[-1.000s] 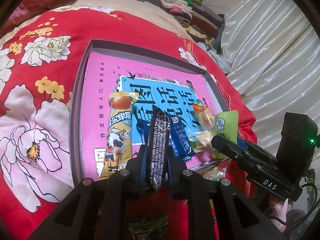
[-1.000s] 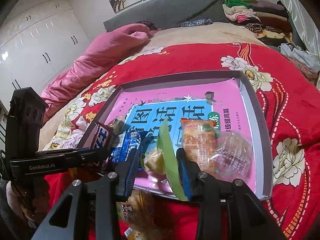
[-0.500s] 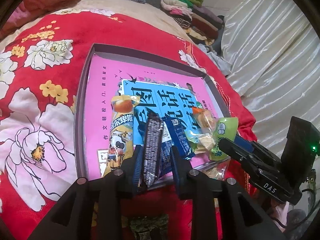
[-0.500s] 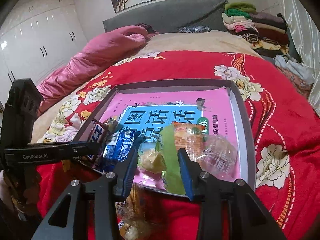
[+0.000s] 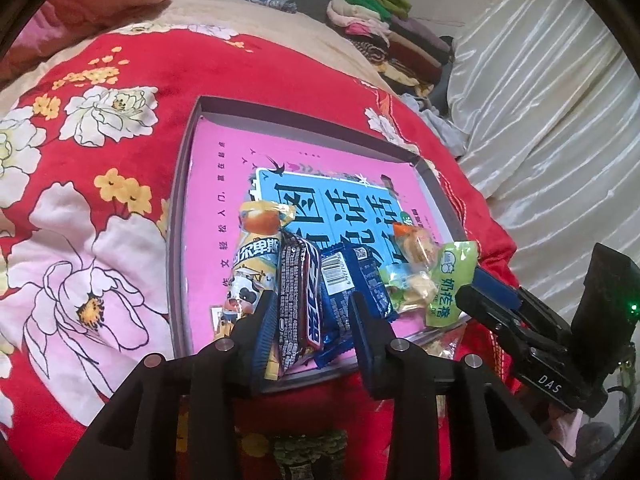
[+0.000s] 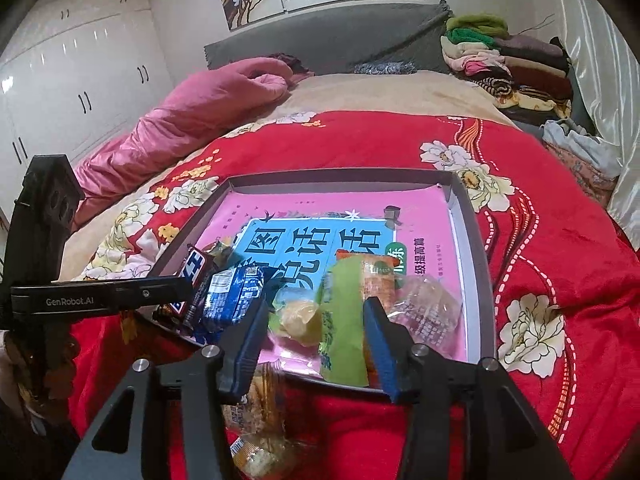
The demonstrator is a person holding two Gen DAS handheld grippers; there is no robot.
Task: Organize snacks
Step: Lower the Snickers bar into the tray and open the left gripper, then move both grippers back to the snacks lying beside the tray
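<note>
Opening grippers [image 5: 312, 312] [image 6: 316, 316] overhang tray's [image 6: 472, 240] near edge.

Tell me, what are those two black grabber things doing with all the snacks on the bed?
A person is putting snacks into a flat tray on the red flowered blanket. The left gripper is opening around a brown chocolate bar, now lying in the tray beside a blue wrapper. The right gripper is opening too, letting go of a green packet at the tray's near edge. A few snacks still wait outside the tray.
</note>
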